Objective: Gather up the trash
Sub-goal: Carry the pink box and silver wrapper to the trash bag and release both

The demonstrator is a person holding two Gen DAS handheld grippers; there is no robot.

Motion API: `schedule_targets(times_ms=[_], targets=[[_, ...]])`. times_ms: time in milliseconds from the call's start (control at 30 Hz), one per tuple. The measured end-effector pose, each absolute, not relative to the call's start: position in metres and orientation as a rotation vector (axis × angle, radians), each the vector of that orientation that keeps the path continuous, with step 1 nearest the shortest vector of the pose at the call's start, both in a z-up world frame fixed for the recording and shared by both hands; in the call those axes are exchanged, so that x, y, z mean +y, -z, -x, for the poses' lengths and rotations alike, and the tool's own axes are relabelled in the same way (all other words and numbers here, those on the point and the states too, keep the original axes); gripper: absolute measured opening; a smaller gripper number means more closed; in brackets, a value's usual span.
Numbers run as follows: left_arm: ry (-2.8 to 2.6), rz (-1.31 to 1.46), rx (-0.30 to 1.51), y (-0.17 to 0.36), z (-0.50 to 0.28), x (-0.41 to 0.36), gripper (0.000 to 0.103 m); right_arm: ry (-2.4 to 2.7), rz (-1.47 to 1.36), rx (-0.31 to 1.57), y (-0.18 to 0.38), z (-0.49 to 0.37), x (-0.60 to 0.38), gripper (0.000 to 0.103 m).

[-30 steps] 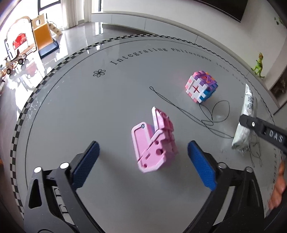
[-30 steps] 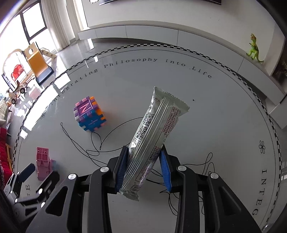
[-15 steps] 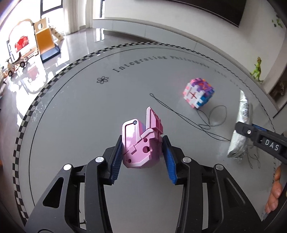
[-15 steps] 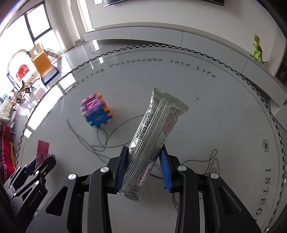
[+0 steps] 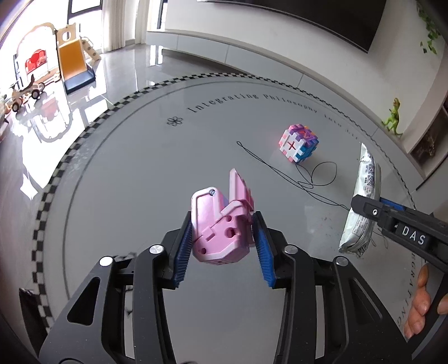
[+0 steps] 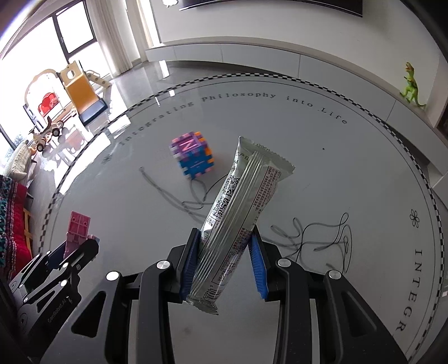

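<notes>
Round glossy grey worktop [image 5: 117,179], black-and-white checker band along the rim, thin inner ring line, small flower marks. Glossy tiled floor [image 5: 126,70] beyond it reflecting window light; low white cabinet [image 6: 252,56] along the far wall, dark TV screen [image 5: 322,22] above it. Kids' slide [image 5: 74,65] and wooden toy plane [image 5: 25,91] by the windows; green dinosaur figure [image 6: 410,84] on the cabinet ledge; red patterned fabric at the left edge of the right wrist view.

Writing: ring text on the worktop reads "Integrating Philosophy into Life"; "INTEGR..." repeats at the right rim. "DAS" on the right gripper's arm in the left view; the label on the left gripper's body in the right view is too small to read for sure. Wrapper carries a QR code, barcode and dense small print, unreadable.

Left gripper [image 5: 224,246]: jaws clamped on pink plastic toy piece [image 5: 221,224], held off the worktop. Right gripper [image 6: 224,266]: jaws clamped on silver snack wrapper [image 6: 238,207], tilted, top end leaning right. Colourful block cube [image 6: 193,158] sits on the worktop, black string [image 6: 316,232] looped loose near it and under the wrapper.
</notes>
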State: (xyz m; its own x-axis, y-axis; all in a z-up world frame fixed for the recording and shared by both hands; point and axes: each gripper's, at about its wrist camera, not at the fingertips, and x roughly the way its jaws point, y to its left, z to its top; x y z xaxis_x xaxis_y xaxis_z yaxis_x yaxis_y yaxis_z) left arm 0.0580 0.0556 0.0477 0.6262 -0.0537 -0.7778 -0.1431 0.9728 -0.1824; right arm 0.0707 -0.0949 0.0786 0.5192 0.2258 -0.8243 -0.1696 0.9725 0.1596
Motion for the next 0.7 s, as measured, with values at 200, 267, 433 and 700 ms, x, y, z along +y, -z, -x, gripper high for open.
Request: schedule_targets(times_ms=[200,267,433,700], targets=[[-0.051,0.245,0.880,-0.056,-0.042,0.063,0.040,-0.253,-0.051,0.987,-0.084,-0.052,-0.088,0.037],[-0.049,0.243,0.874,-0.058,-0.037,0.063,0.040,-0.258,-0.048,0.985,-0.086,-0.046,-0.086,0.037],[-0.029,0.235,0.867,-0.062,-0.022,0.059,0.040,-0.265,-0.048,0.985,-0.088,-0.031,-0.085,0.037],[-0.019,0.245,0.858,-0.067,0.008,0.061,0.040,-0.282,-0.040,0.975,-0.096,-0.003,-0.081,0.037]])
